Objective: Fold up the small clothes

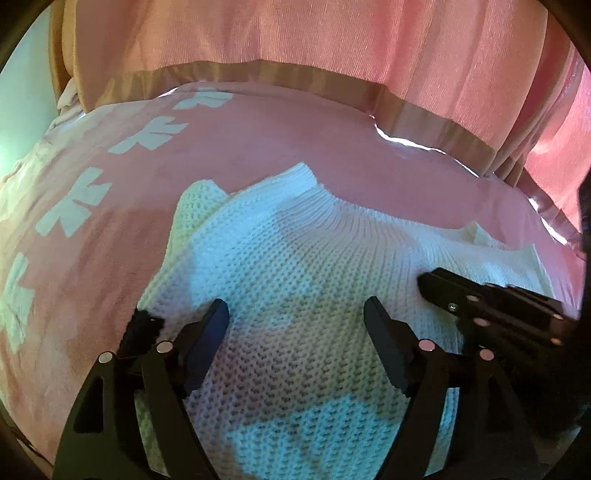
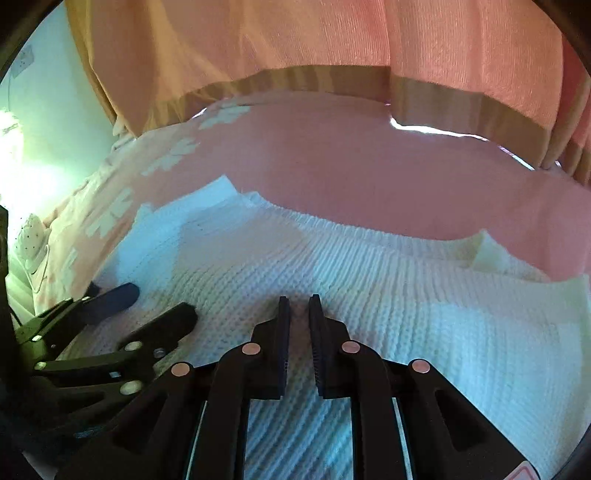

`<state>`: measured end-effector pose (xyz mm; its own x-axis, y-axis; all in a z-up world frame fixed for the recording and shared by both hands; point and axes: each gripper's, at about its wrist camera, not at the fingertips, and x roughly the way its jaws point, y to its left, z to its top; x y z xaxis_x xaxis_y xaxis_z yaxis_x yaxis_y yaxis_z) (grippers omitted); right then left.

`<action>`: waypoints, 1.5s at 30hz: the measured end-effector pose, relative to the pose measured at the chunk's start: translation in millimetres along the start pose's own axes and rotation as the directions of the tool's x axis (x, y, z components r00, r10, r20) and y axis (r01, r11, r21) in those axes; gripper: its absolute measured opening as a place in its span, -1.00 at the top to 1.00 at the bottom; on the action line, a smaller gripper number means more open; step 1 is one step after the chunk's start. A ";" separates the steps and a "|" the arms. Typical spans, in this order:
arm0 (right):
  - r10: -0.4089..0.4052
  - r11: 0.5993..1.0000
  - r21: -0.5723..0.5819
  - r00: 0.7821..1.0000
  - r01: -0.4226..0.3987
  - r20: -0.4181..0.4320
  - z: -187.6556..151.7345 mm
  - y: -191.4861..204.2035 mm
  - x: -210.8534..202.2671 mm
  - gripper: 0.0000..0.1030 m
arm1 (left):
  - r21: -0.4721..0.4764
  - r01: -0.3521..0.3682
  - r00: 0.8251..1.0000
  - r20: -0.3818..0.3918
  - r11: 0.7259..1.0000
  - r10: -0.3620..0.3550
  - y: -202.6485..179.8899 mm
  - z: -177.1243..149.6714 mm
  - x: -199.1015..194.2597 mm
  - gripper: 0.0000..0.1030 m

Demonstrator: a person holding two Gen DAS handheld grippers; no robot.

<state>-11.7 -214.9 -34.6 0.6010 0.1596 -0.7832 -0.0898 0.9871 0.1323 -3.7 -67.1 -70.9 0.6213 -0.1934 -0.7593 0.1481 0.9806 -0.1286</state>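
Observation:
A white knitted garment (image 1: 280,266) lies spread on a pink bed cover (image 1: 258,140). My left gripper (image 1: 297,310) is open, its two fingers wide apart just above the knit. The right gripper (image 1: 491,302) shows at the right of the left wrist view, lying on the knit. In the right wrist view the garment (image 2: 369,280) fills the middle. My right gripper (image 2: 299,306) hovers over it with its fingers nearly together, a narrow gap between them and nothing held. The left gripper (image 2: 147,306) shows at the lower left, open.
Pink curtains (image 1: 332,33) with a tan band hang behind the bed. The cover has white flower shapes (image 1: 74,206) along its left side. A pale wall (image 2: 48,110) and a bright light are at the left. A spotted white item (image 2: 31,236) lies at the bed's left edge.

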 end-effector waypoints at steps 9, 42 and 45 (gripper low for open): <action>-0.196 0.970 0.144 0.980 0.197 -0.023 -58.2 -89.4 -65.8 0.76 | 0.063 -0.030 0.999 0.027 0.998 0.028 -8.3 -10.2 -19.0 -0.42; -0.017 0.985 0.171 0.996 0.003 0.084 -112.8 -70.4 -98.0 0.47 | -0.027 0.371 0.925 0.101 0.928 -0.366 -123.6 16.2 -153.5 0.58; -0.106 0.952 0.301 0.978 0.048 0.179 -125.1 -113.1 -128.0 0.27 | 0.055 0.360 0.932 0.017 0.931 -0.362 -182.1 4.1 -124.5 0.45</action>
<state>-177.8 -345.9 -25.3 0.7394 0.0503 -0.6714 0.1821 0.9451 0.2714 -104.9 -221.8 49.7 0.5385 -0.5356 -0.6505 0.4041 0.8416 -0.3584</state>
